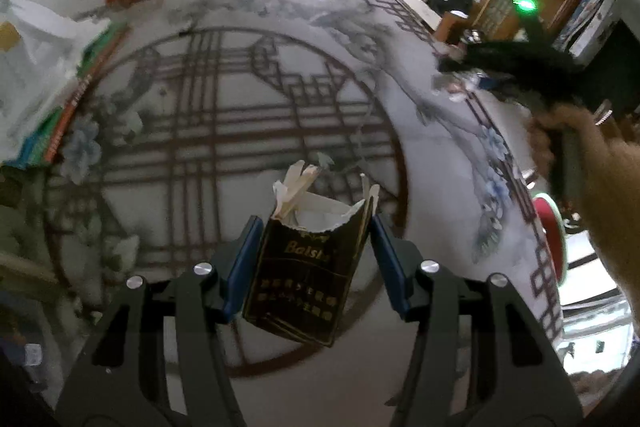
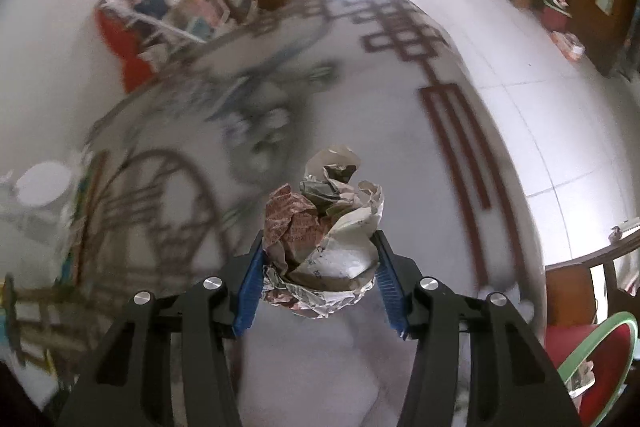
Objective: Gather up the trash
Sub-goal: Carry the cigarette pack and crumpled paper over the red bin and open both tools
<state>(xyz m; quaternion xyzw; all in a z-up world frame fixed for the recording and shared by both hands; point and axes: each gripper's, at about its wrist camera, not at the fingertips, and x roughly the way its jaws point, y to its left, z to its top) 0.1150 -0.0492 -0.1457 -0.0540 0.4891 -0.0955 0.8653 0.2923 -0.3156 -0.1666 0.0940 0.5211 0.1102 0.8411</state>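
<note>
So both hands are already loaded here, which changes what matters for the next move.

Starting at the left of the left wrist view: there's a stack of books [image 1: 68, 99] with white paper on top along the left edge, sitting on the patterned tabletop [image 1: 224, 99]. Bottom centre, the left gripper [image 1: 310, 247] is clamped on a torn black cigarette pack [image 1: 304, 275]. The blue pads press its two side faces, and the pack's long axis runs straight out along the fingers, ripped-open end pointing away toward the middle of the frame. It looks lifted clear of the table, not resting on it. Over at the right edge, the person's other hand [image 1: 576, 147] carries the second tool, blurred, near the table's rim.

In the right wrist view, the right gripper [image 2: 320, 259] has its jaws closed on a crumpled paper wad [image 2: 324, 239], sitting bottom centre, bulging out past the fingertips. Lower right corner shows a red chair seat [image 2: 592, 351] with a green rim.

No bin is visible in either view, so I can't say which hand is closer to it. My guess: wherever it is, both pieces hang below and ahead of the fingers, so each just needs the jaws released over the opening.
</note>
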